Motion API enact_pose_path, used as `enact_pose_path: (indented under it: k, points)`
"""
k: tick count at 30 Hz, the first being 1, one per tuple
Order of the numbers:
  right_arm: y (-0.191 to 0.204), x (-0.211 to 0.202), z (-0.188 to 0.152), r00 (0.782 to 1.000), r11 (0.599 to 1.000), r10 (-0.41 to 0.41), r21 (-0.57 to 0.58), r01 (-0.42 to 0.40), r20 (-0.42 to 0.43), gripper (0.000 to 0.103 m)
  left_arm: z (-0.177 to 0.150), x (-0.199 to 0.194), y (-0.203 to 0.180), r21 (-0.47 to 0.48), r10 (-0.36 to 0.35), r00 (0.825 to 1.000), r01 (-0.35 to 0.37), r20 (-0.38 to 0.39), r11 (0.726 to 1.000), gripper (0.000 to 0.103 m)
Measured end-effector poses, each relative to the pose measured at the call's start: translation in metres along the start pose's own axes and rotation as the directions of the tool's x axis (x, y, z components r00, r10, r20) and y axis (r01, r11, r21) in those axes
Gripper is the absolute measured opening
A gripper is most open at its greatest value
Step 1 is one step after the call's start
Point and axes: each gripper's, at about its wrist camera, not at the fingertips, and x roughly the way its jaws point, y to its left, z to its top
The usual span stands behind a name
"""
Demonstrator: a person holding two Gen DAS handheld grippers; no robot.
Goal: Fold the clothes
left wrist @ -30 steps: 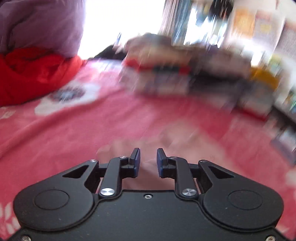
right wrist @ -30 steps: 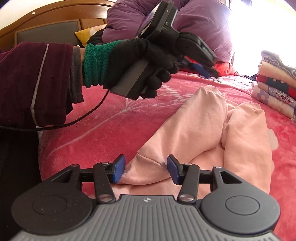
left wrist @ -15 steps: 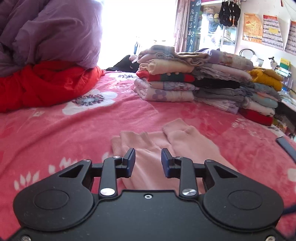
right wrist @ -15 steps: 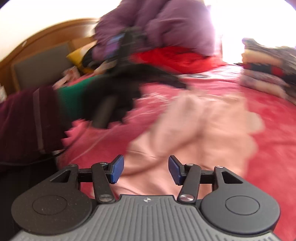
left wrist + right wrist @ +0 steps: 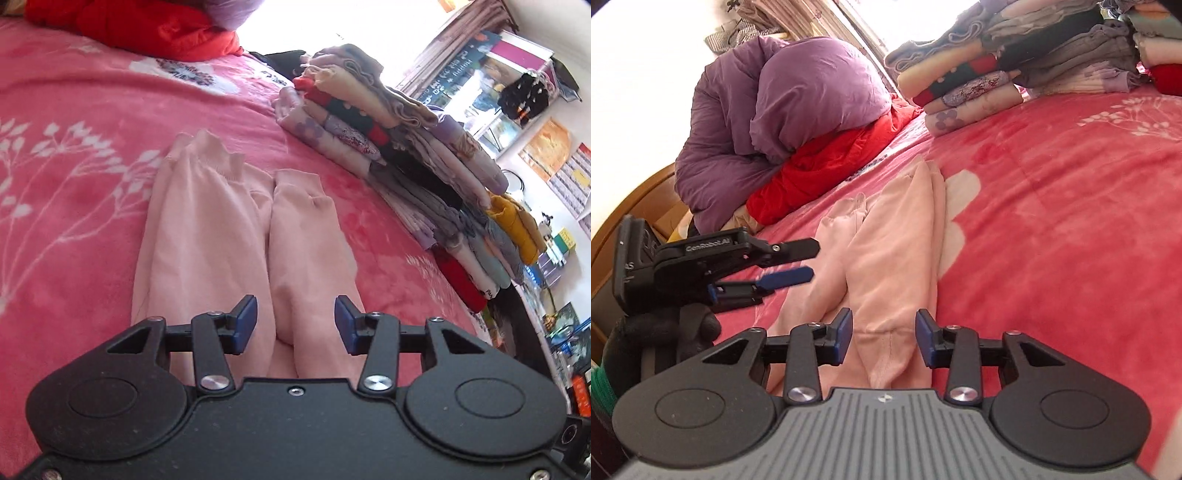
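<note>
Pale pink trousers (image 5: 207, 229) lie flat on the pink flowered bedspread (image 5: 74, 184), their two legs side by side and the cuffs at the far end. My left gripper (image 5: 295, 314) hovers over the near end, its jaws opening; pink cloth shows in the gap but the pads do not press it. In the right wrist view the trousers (image 5: 890, 251) run away from my right gripper (image 5: 883, 325), whose jaws are closing around a raised fold without touching it. The left gripper (image 5: 812, 261), held by a black-gloved hand (image 5: 665, 332), sits just left of the cloth.
Two tall stacks of folded clothes (image 5: 369, 122) stand on the bed beyond the trousers, also visible in the right wrist view (image 5: 979, 85). A purple duvet (image 5: 798, 96) rests on a red quilt (image 5: 827, 162) by the wooden headboard (image 5: 628, 206). Cluttered shelves (image 5: 554, 258) line the bed's right side.
Both views have rolled. The left jaws have widened and now hang over the trouser legs. The right jaws have narrowed. The gloved hand has dropped low beside the trousers.
</note>
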Motion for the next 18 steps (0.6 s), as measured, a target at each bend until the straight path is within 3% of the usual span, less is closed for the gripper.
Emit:
enact_pose_path:
  k: [5,7,8,9,10,12,17,18]
  points:
    - [-0.013,0.015,0.002,0.999,0.998,0.044,0.043,-0.043,-0.011,0.039,0.008,0.024,-0.004,0.036,0.009,1.000,-0.008,-0.020,0.999,0.045]
    - [-0.018,0.019,0.002,0.997,0.996,0.069,0.059,-0.067,-0.021,0.039,0.007,0.033,-0.007,0.082,0.041,0.998,-0.038,-0.038,0.996,0.040]
    - [-0.020,0.021,0.003,0.996,0.994,0.083,0.067,-0.081,-0.027,0.039,0.005,0.037,-0.009,0.117,0.060,0.997,-0.055,-0.040,0.992,0.034]
    - [-0.021,0.022,0.004,0.994,0.993,0.101,0.070,-0.099,-0.037,0.029,0.004,0.038,-0.010,0.146,0.073,0.997,-0.067,-0.038,0.987,0.012]
    - [-0.022,0.023,0.005,0.992,0.991,0.120,0.071,-0.116,-0.047,0.024,0.003,0.038,-0.011,0.160,0.071,0.996,-0.063,-0.045,0.985,0.004]
    - [-0.021,0.024,0.008,0.990,0.990,0.129,0.062,-0.125,-0.062,0.012,0.004,0.030,-0.011,0.165,0.061,0.997,-0.054,-0.041,0.985,0.003]
    - [-0.028,0.022,0.014,0.982,0.980,0.174,0.113,-0.164,-0.077,0.009,0.004,0.012,-0.018,0.226,0.059,0.997,-0.049,-0.040,0.973,0.003]
    - [-0.029,0.022,0.014,0.979,0.977,0.185,0.120,-0.174,-0.089,0.009,0.002,0.017,-0.017,0.239,0.067,0.996,-0.052,-0.057,0.970,0.006]
